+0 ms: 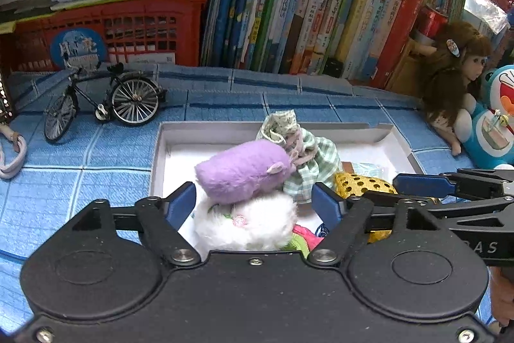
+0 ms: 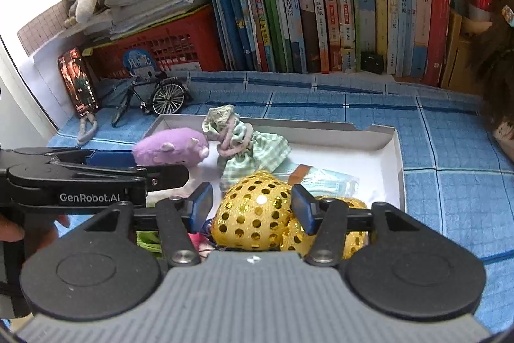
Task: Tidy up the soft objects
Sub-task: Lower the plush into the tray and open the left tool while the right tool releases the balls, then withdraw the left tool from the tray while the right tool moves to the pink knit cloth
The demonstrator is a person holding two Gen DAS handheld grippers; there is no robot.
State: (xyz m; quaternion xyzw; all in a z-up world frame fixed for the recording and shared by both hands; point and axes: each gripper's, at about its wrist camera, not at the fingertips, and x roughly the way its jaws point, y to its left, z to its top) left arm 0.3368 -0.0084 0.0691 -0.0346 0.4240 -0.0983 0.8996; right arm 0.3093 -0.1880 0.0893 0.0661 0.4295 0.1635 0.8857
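L wrist: left gripper [image 1: 253, 201] tilting down, fingers spread w/ gaps, straddling white plush [image 1: 247, 224]; purple plush [image 1: 241, 171] lying atop it, just ahead. White box [image 1: 157, 156] rim beyond L finger.

R wrist: right gripper [image 2: 252, 208] tilting down, fingers spread, flanking gold sequin pouch [image 2: 253, 214]; box's far-R floor lying bare.

One white box [image 1: 379, 130] held one purple plush [image 1: 244, 171], one white plush [image 1: 247, 222], one green checked pouch [image 1: 308, 163] and what looked like two gold sequinned pieces [image 2: 257, 214]; two red baskets [image 1: 128, 31], one model bicycle [image 1: 106, 102] and two dolls [image 1: 456, 76] stood nearby.
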